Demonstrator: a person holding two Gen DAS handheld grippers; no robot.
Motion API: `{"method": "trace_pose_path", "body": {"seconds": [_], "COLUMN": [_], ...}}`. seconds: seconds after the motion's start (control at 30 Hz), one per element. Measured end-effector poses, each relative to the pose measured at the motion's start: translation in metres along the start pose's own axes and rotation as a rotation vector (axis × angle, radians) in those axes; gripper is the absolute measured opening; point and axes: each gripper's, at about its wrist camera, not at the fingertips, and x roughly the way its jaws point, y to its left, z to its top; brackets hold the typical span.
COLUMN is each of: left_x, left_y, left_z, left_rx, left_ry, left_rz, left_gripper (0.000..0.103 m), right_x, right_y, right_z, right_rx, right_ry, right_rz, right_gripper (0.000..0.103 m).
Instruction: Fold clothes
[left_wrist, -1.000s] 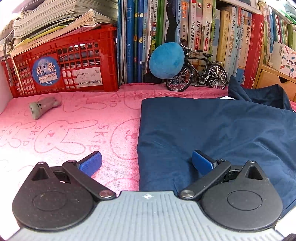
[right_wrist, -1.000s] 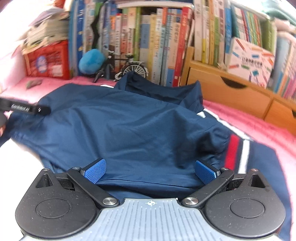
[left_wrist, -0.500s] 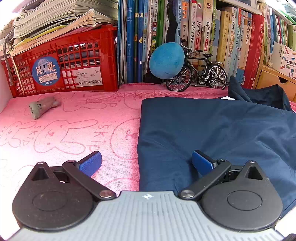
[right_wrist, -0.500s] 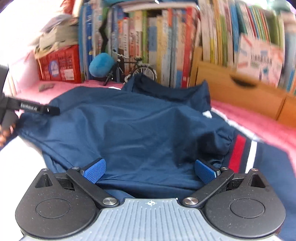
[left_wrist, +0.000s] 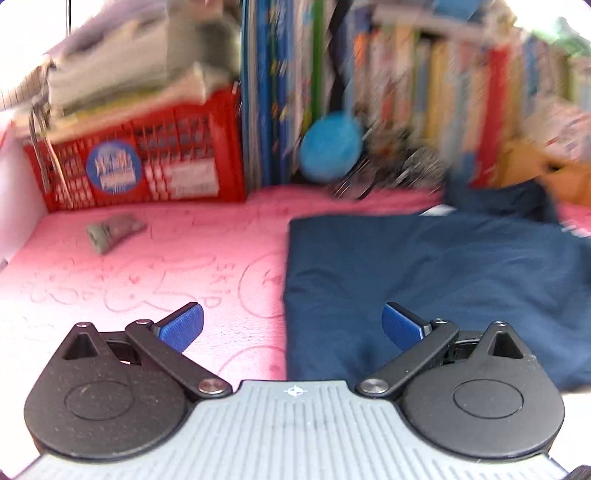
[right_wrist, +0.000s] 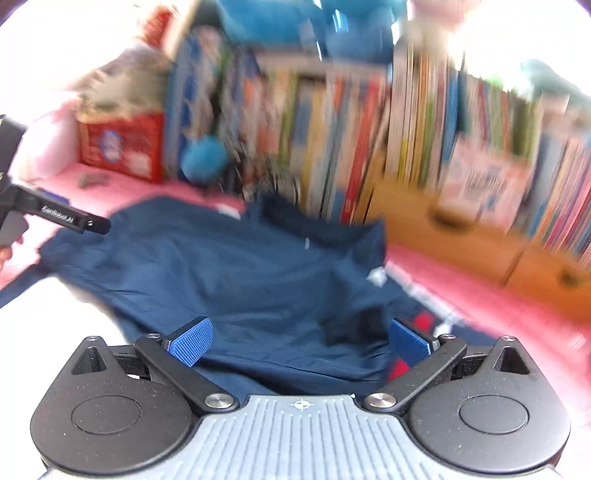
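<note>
Navy garment (left_wrist: 436, 280) lies partly doubled on my pink mat (left_wrist: 166, 266); both grippers (left_wrist: 291, 325) (right_wrist: 301, 341) hover spread, empty, ready to pinch an edge.

- One navy garment (left_wrist: 436, 280), spread on the pink bedding (left_wrist: 177, 254).
- One red crate (left_wrist: 147, 162), with a stack of papers (left_wrist: 129, 81) on top.
- One blue plush ball (left_wrist: 330, 147).
- One small grey object (left_wrist: 110, 230) lying on the pink bedding.
- Two grippers: the left gripper (left_wrist: 291, 325) and the right gripper (right_wrist: 301, 341).
- Books (right_wrist: 369, 122): a long row, too blurred to count.
- Two wooden drawers (right_wrist: 443, 229) visible in the right wrist view.
</note>
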Motion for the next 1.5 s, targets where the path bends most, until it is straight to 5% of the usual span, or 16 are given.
{"method": "trace_pose_path", "body": {"seconds": [0.1,0.27,0.43,0.63,0.9,1.13,1.27,1.5], "left_x": [-0.058,-0.131,-0.159,-0.186,-0.206,-0.241,-0.245,-0.207], "left_y": [0.011,0.019,0.013,0.007,-0.004,0.029,0.039,0.049], "left_z": [-0.015,-0.065,-0.108,-0.152,-0.177,-0.193,-0.209,-0.237], "left_rx": [0.001,0.023,0.035,0.051,0.182,0.077,-0.073,-0.365], "left_ry": [-0.08,-0.105,-0.007,0.099,0.143,0.165,0.189,0.223], "left_rz": [-0.1,-0.215,-0.271,-0.337,-0.268,-0.34,-0.476,-0.562], "left_gripper": [0.103,0.103,0.103,0.103,0.103,0.103,0.103,0.103], "right_x": [-0.066,-0.155,-0.203,-0.233,-0.242,-0.264,-0.261,-0.226], "right_y": [-0.004,-0.018,-0.036,-0.027,0.004,0.013,0.013,0.009], "right_z": [-0.017,-0.062,-0.118,-0.167,-0.184,-0.207,-0.216,-0.229], "right_rx": [-0.044,0.02,0.153,0.267,0.258,0.205,0.247,0.381], "right_ry": [-0.125,-0.179,-0.055,0.041,0.097,0.156,0.205,0.219], "right_rz": [-0.046,-0.113,-0.135,-0.01,0.103,0.225,0.324,0.407], "right_gripper": [0.103,0.103,0.103,0.101,0.092,0.093,0.092,0.091]}}
